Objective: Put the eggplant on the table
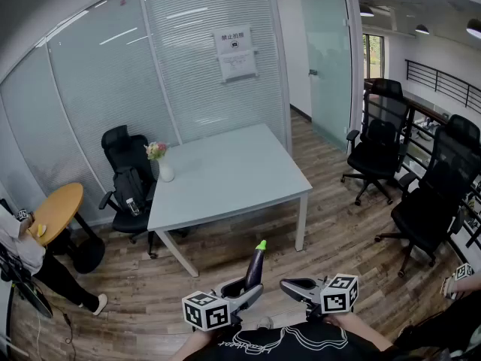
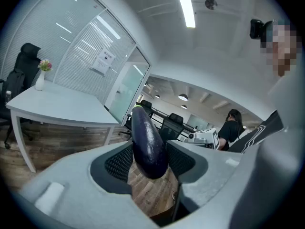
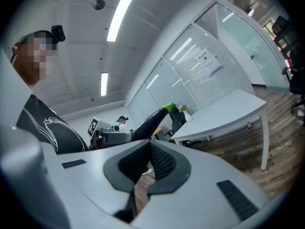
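Left claw (image 1: pixel 252 288) was pinching the eggplant (image 1: pixel 255 265) upright, with the table (image 1: pixel 233 179) well off toward 12 o'clock.

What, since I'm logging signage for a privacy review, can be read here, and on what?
"禁止拍照": seemingly the heading of the paper sign on the glass wall.
Smaller print on that sign: too small to read.
White print on the person's black shirt: too blurred to read.
Nothing else legible.
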`<state>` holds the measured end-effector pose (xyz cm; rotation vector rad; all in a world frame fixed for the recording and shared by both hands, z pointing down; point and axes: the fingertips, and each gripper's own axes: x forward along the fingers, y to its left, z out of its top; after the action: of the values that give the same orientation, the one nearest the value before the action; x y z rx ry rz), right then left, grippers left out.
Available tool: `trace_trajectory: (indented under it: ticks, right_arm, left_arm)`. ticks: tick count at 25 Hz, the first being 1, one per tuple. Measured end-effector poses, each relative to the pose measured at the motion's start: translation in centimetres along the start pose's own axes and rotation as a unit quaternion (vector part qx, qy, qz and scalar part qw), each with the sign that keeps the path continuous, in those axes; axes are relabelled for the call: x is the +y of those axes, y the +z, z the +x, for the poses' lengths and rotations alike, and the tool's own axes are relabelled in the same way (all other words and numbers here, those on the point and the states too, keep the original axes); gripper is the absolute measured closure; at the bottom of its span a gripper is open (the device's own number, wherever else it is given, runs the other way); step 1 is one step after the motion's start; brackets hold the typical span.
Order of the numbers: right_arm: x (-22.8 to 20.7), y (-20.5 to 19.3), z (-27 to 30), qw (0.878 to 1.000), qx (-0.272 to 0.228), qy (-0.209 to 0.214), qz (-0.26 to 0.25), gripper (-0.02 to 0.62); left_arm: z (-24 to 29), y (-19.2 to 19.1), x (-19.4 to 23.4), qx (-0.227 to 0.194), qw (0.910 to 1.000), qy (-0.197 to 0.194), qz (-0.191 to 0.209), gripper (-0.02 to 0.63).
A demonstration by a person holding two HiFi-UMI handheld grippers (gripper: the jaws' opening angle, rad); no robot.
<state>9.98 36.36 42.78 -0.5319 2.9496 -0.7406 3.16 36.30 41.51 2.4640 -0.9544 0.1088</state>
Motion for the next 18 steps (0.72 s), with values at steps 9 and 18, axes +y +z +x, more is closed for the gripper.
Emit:
trace_trajectory:
  ticks: [9,18]
  right_arm:
    - [-0.4,0.3,1.0,1.0,0.003,0.006,-0.003,0.586]
    - [-2.2,0.7,3.7,1.0,0.006,0.017,0.001,0.586]
  left_arm:
    - [-0.1,0.6,1.1,-0.011,0.9999,0.009,0.0,0.379]
    - [0.3,0.8,4.0,-0.02,0.9995,0.015,-0.018,0.379]
